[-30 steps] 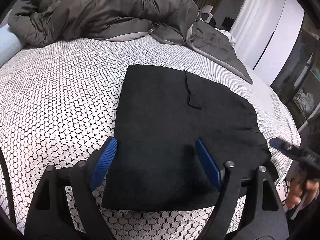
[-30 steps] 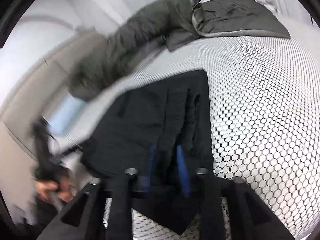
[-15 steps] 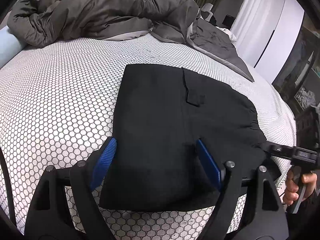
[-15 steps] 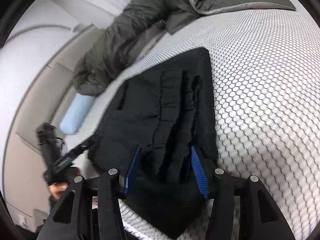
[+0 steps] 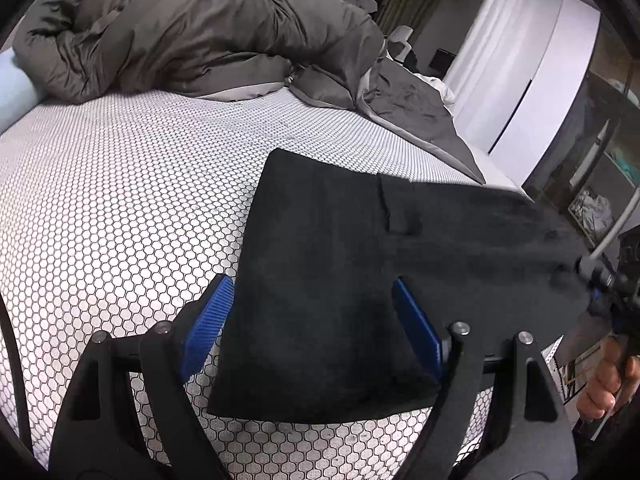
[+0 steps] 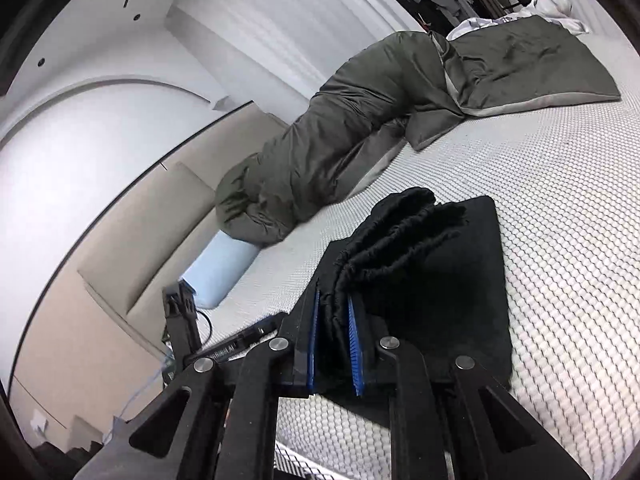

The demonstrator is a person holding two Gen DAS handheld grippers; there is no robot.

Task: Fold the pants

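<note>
Black pants lie folded on the honeycomb-patterned mattress. My left gripper is open, its blue pads on either side of the near part of the pants, touching nothing. My right gripper is shut on the gathered waistband of the pants and lifts that end off the bed. It shows at the right edge of the left wrist view, gripping the raised right end of the cloth.
A grey duvet is bunched along the far side of the bed. A light blue pillow lies at the bed's head by a beige padded headboard. White curtains and a dark shelf stand right.
My right gripper opened around the waistband, then closed on it and raised it off the bed. The left gripper stayed open and still.
</note>
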